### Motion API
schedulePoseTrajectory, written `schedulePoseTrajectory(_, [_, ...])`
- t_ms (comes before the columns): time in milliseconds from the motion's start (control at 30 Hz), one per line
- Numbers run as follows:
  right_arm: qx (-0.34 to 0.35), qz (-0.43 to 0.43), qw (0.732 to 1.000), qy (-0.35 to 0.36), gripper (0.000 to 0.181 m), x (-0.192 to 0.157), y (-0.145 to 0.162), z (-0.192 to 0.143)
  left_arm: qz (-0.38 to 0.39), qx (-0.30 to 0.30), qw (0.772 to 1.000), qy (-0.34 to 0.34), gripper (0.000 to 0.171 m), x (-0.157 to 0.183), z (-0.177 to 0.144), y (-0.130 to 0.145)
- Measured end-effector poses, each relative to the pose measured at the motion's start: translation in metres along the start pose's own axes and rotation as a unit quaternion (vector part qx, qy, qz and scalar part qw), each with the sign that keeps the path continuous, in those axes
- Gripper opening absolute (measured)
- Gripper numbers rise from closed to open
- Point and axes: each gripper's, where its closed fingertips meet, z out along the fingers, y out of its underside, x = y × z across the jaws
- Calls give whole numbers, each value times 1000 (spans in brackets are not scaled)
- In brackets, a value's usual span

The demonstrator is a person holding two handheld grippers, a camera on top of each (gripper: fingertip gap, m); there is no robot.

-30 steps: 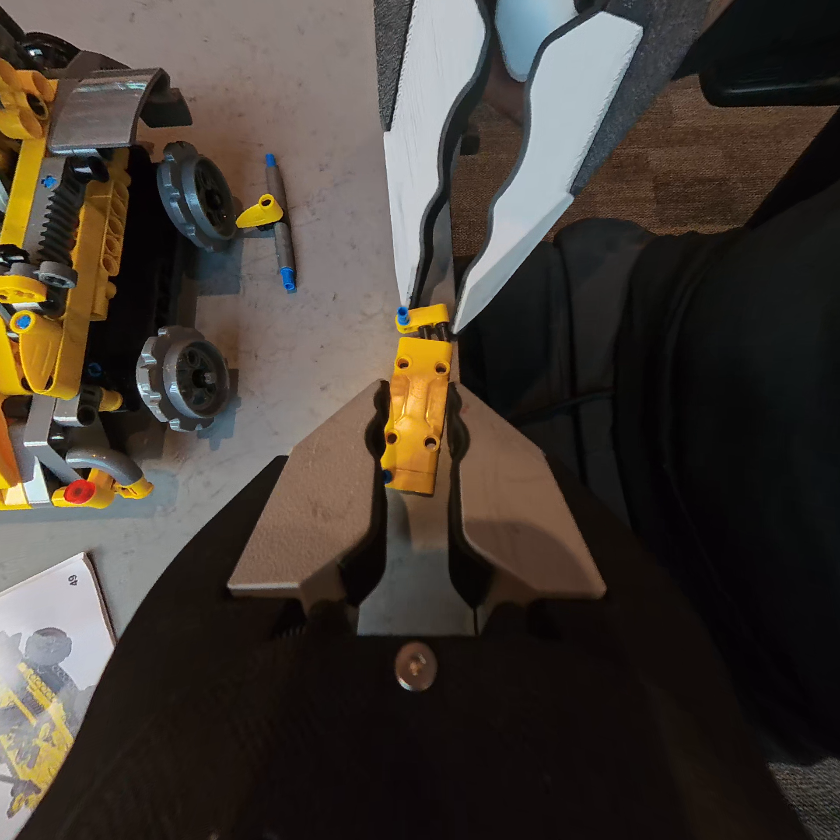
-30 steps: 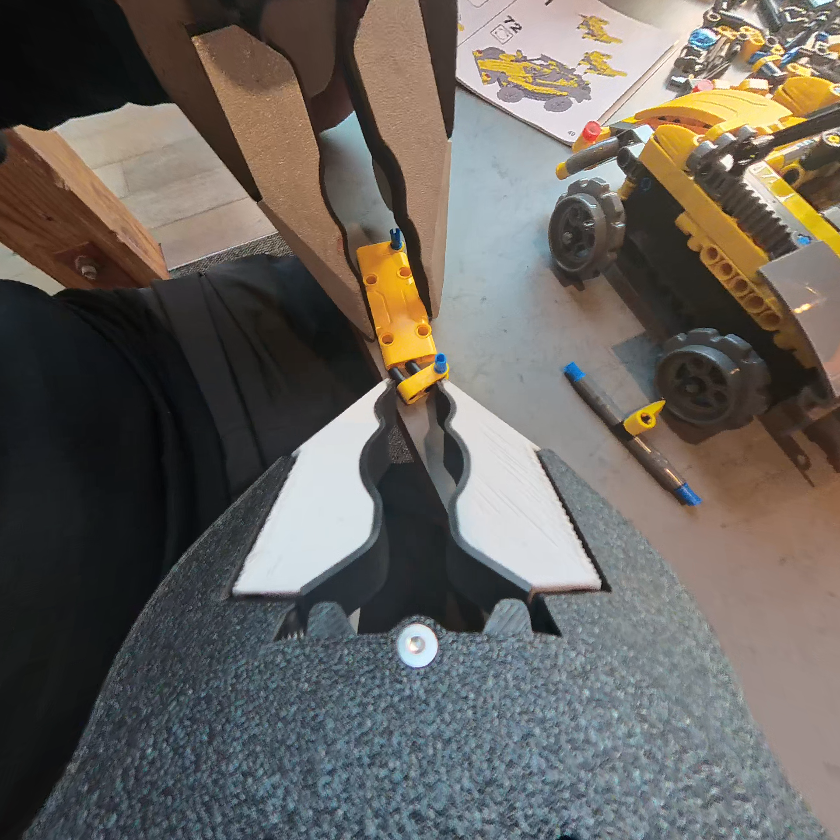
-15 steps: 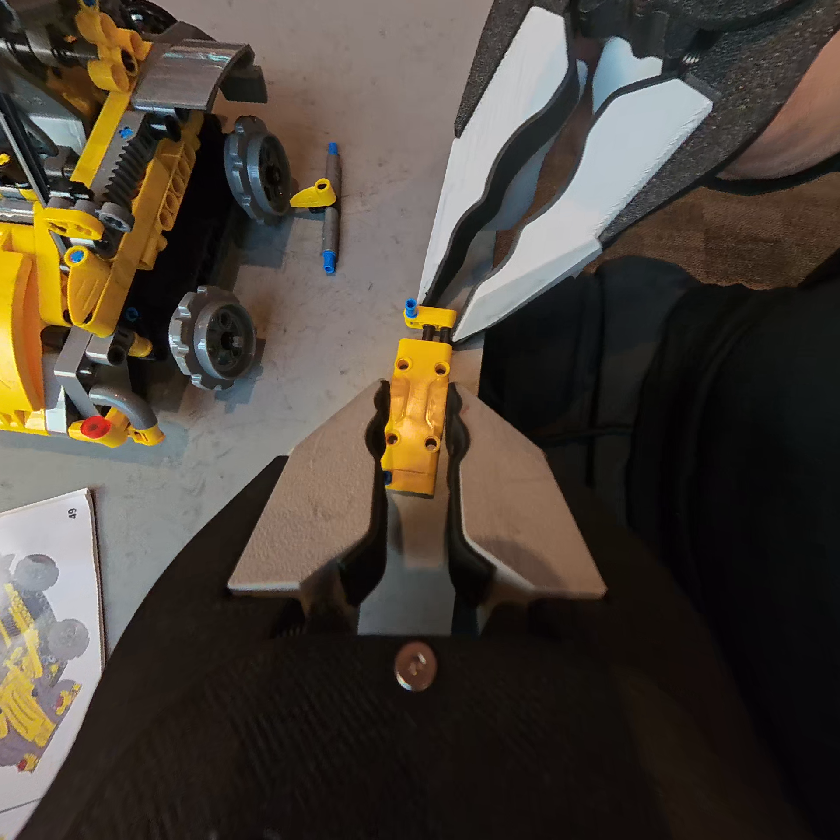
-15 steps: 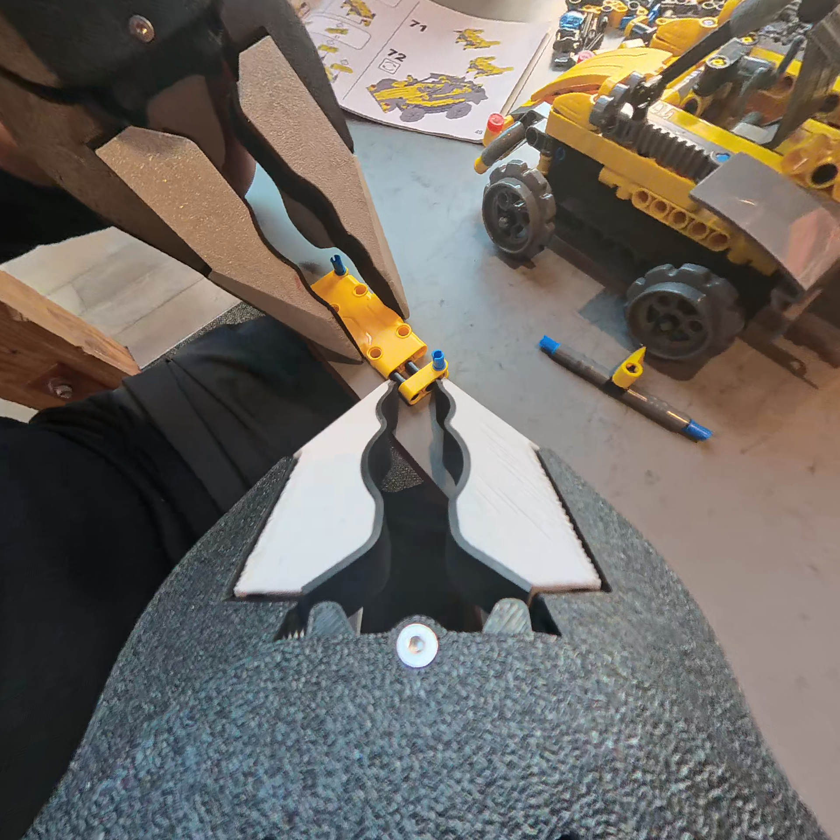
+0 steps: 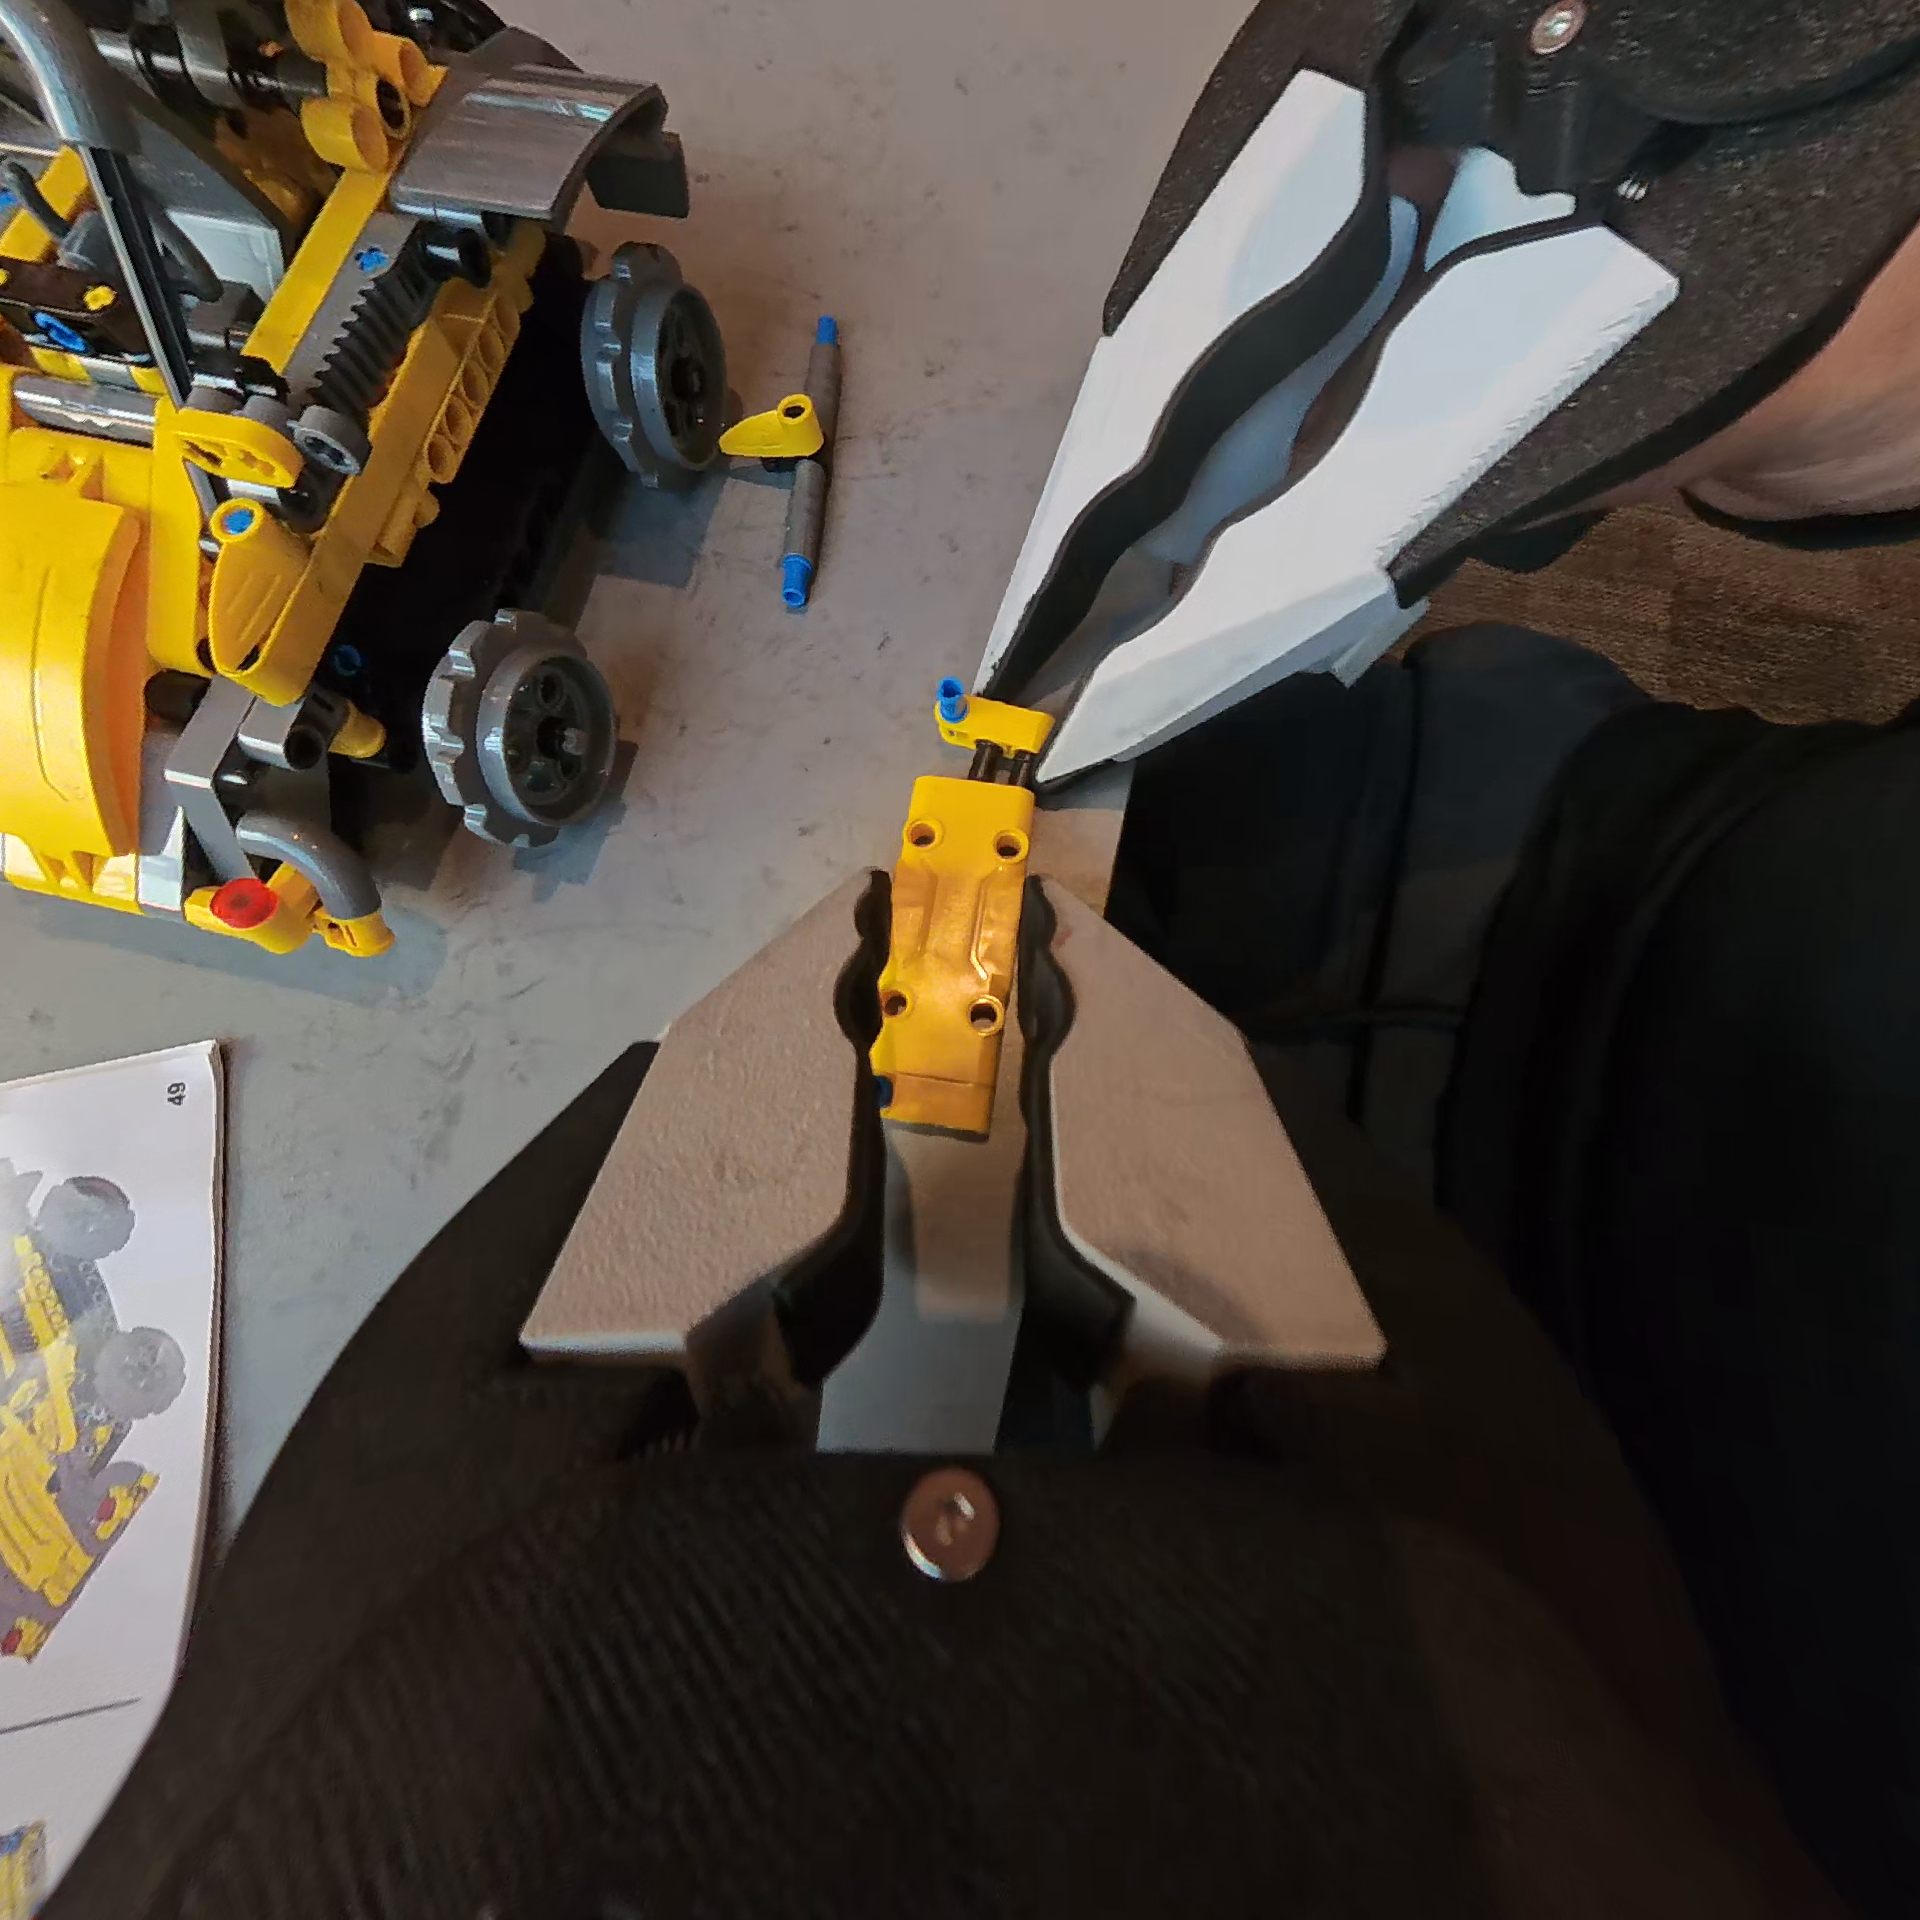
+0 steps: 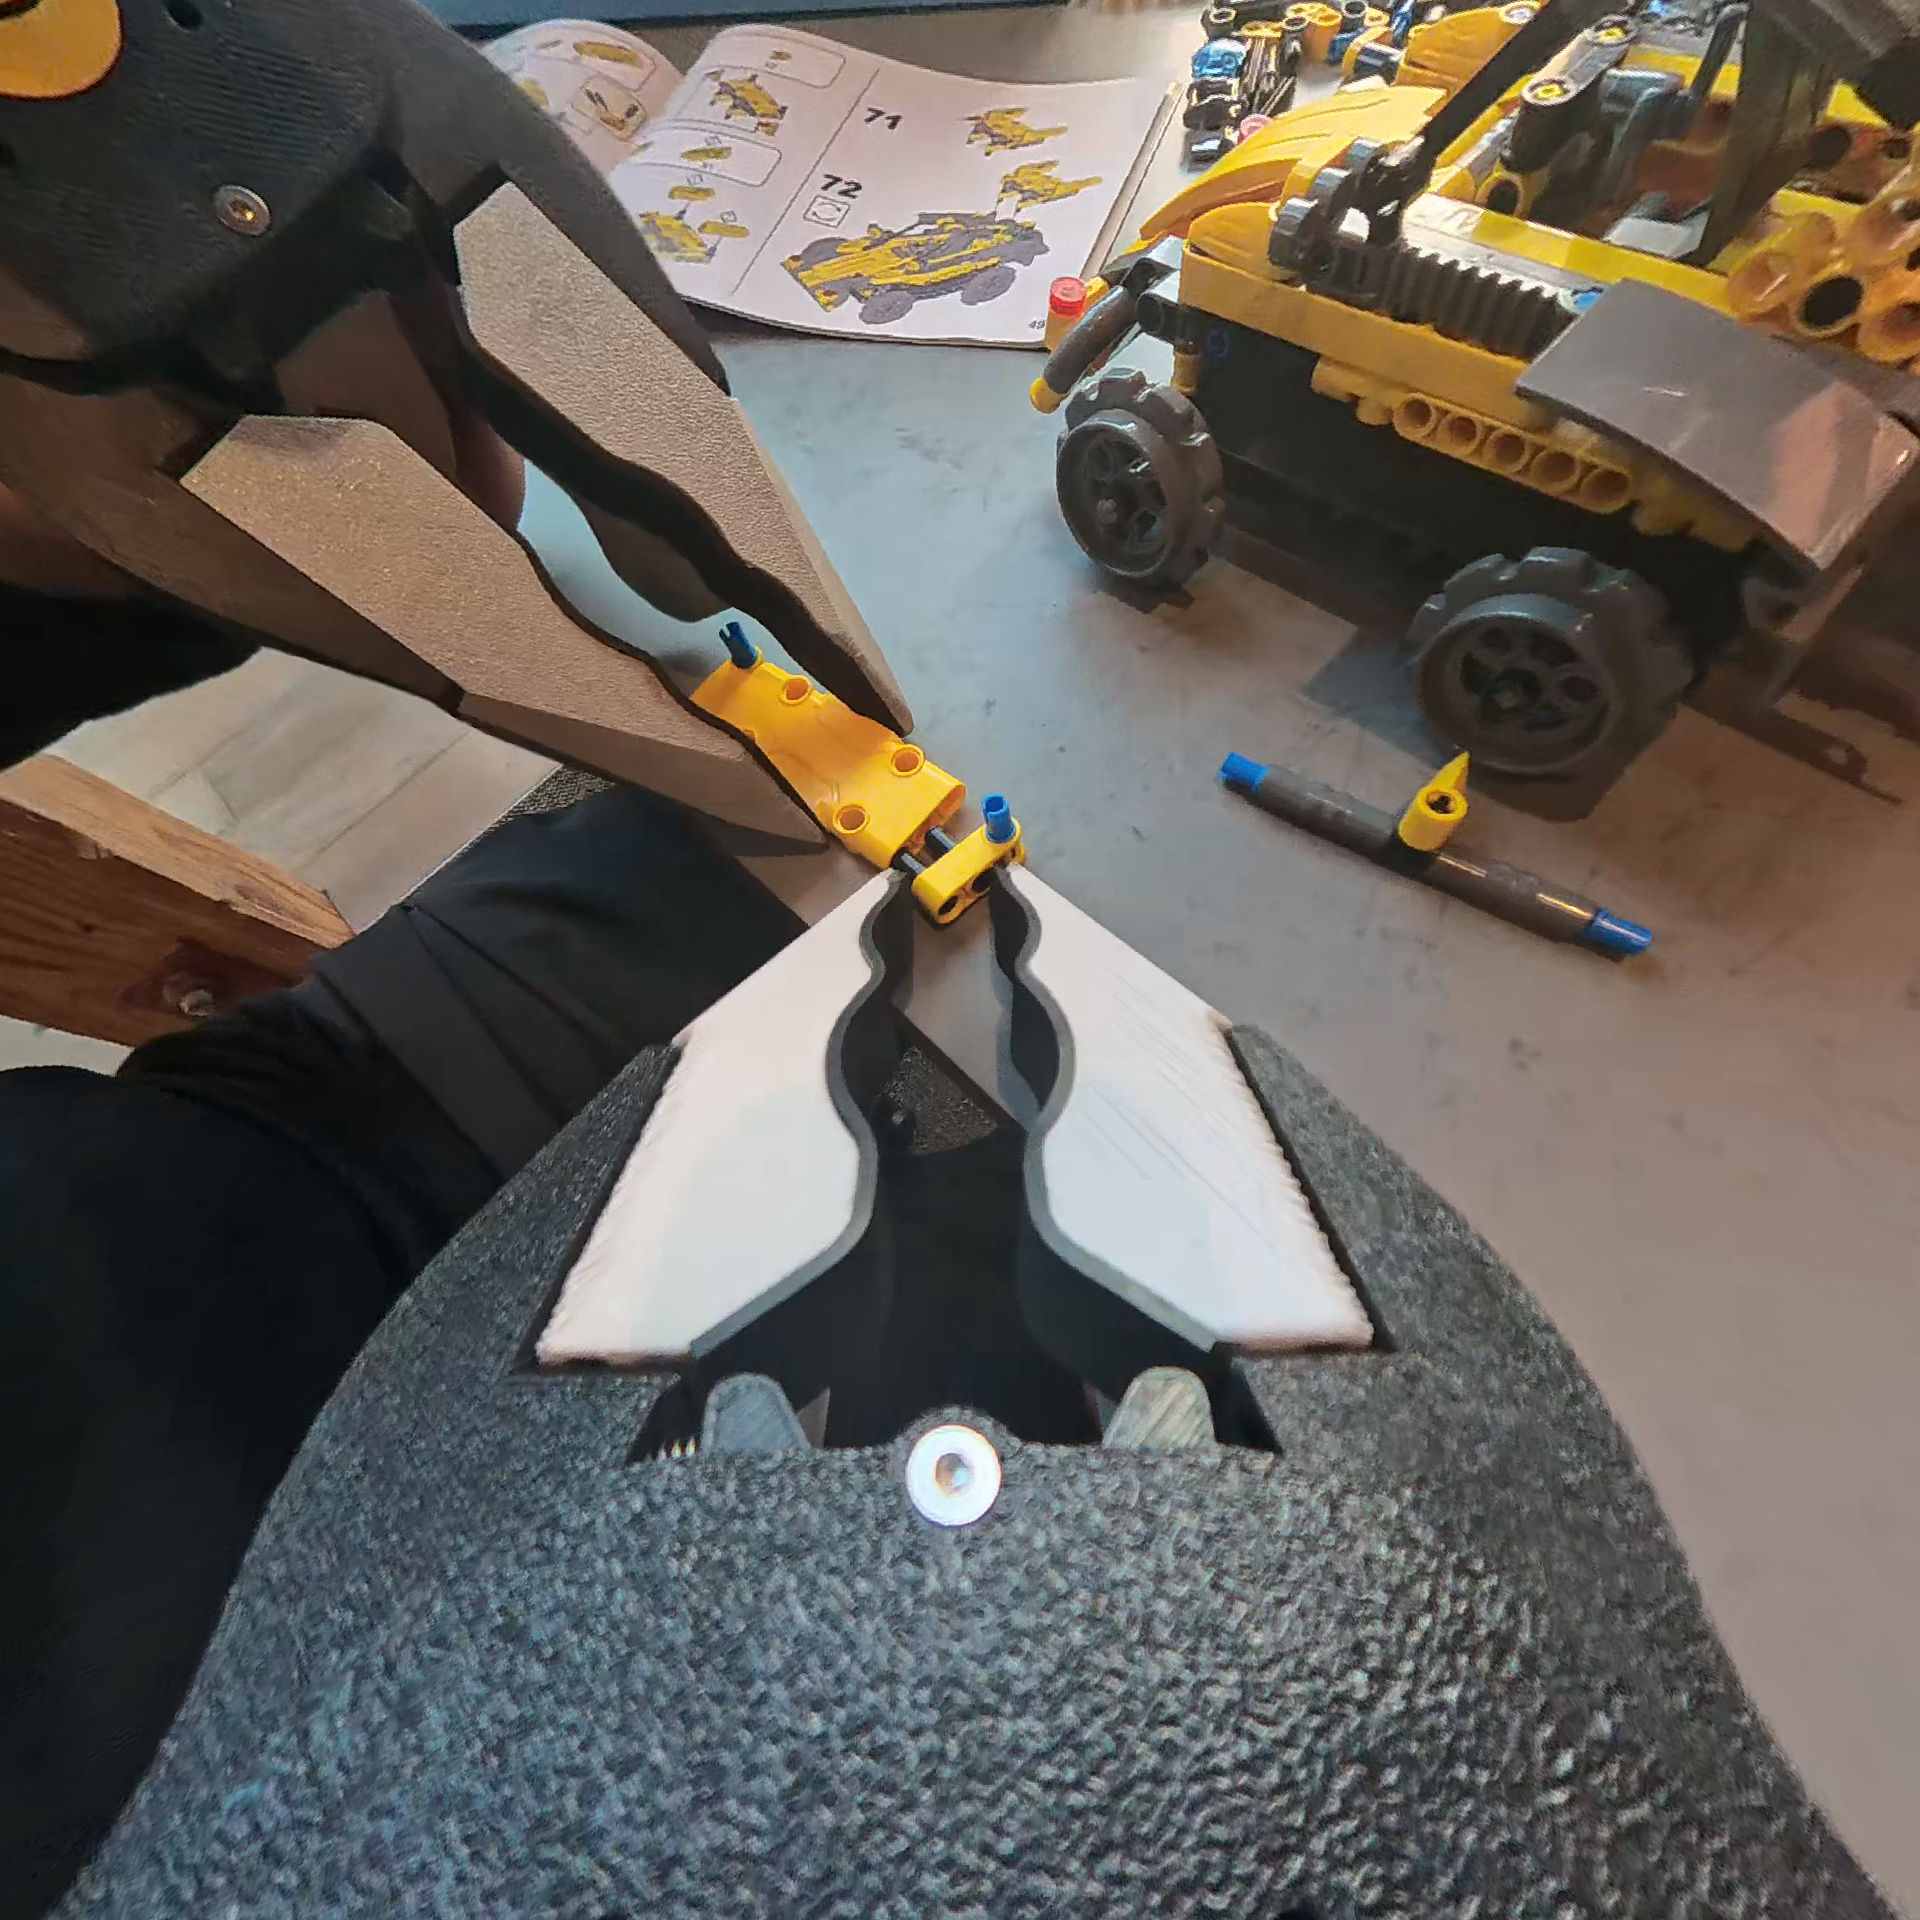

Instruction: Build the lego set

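Left gripper (image 5: 951,894), grey jaws closed on a long yellow plastic housing brick (image 5: 954,951) at frame centre, over the grey desk (image 5: 935,208) edge. Right gripper (image 6: 954,878), white jaws pinching a small yellow connector brick with a blue pin (image 6: 966,860), joined to the housing's 12 o'clock end by two black pins. Farther at 10 o'clock, a grey axle with blue tips (image 5: 808,457) lies beside the yellow-and-grey brick-built vehicle (image 5: 260,436); printed instruction booklet (image 5: 94,1351) at 8 o'clock.
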Motion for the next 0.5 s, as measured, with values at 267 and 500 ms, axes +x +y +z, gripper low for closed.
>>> schedulePoseTrajectory(267, [11,13,1000,19,15,0,-2,2,-9,12,1000,-25,22,-1,-1,0])
schedulePoseTrajectory(500, [20,18,999,20,15,0,-2,2,-4,28,999,-45,22,0,-2,1])
